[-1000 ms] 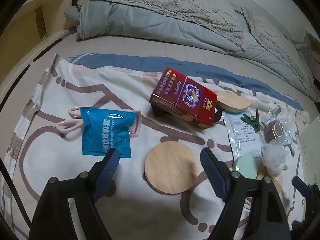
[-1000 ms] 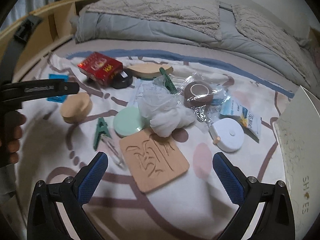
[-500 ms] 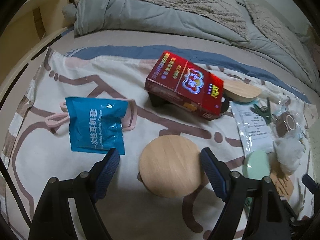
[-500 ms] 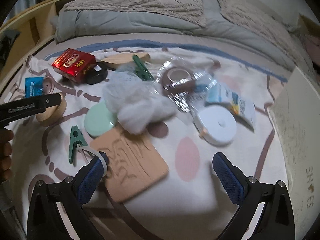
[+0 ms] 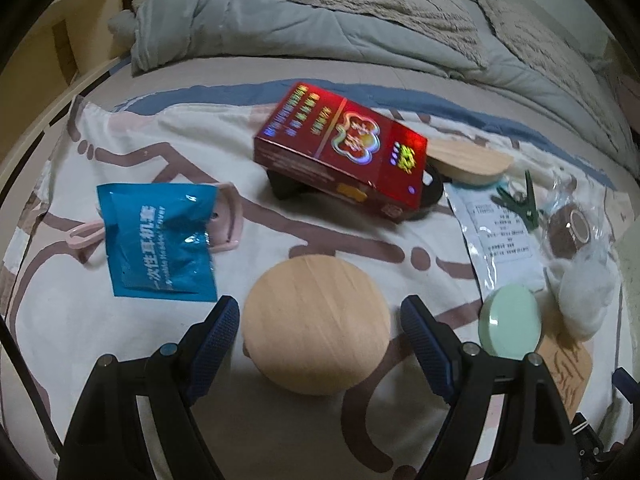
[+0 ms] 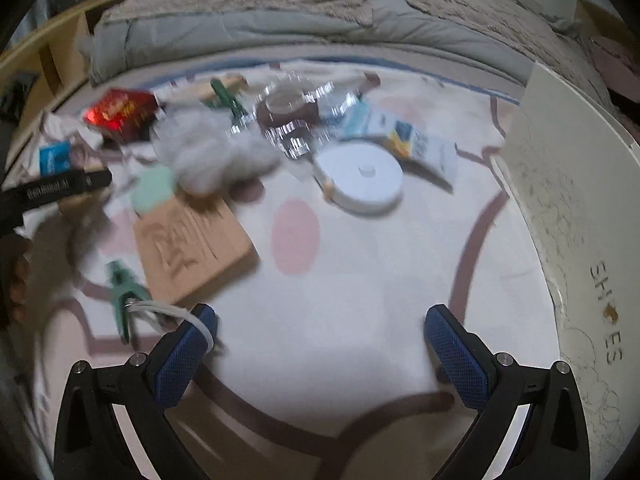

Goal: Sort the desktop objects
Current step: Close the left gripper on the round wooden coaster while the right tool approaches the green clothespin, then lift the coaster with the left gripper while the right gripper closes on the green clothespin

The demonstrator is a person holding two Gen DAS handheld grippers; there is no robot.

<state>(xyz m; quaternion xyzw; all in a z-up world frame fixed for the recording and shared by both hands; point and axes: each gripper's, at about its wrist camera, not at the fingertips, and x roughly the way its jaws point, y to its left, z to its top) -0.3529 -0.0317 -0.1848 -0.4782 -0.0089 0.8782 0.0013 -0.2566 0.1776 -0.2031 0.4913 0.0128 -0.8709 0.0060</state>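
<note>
My left gripper (image 5: 318,306) stands open just above the patterned cloth (image 5: 132,360). A round wooden lid (image 5: 316,320) lies between its blue fingertips, and the pads stay off it. A blue packet (image 5: 160,240) lies left of the lid, a red box (image 5: 340,152) behind it and a pale green disc (image 5: 510,328) to its right. My right gripper (image 6: 320,314) is open over bare cloth with nothing between its fingers. Ahead of it lie a white round tape measure (image 6: 362,178) and a carved wooden coaster (image 6: 192,244). This view is blurred.
A white shoe-box lid (image 6: 572,200) stands along the right. A green clip (image 6: 122,284) with a white loop lies by the right gripper's left finger. Cotton wadding (image 6: 212,152), wrapped tape (image 6: 288,116) and a grey duvet (image 5: 320,32) lie further back. A hand (image 6: 16,276) holds the left gripper (image 6: 56,190).
The left gripper sank toward the wooden lid, which now lies between its fingertips. The right gripper swung right and rolled, so the clutter slid left and the shoe-box lid came closer.
</note>
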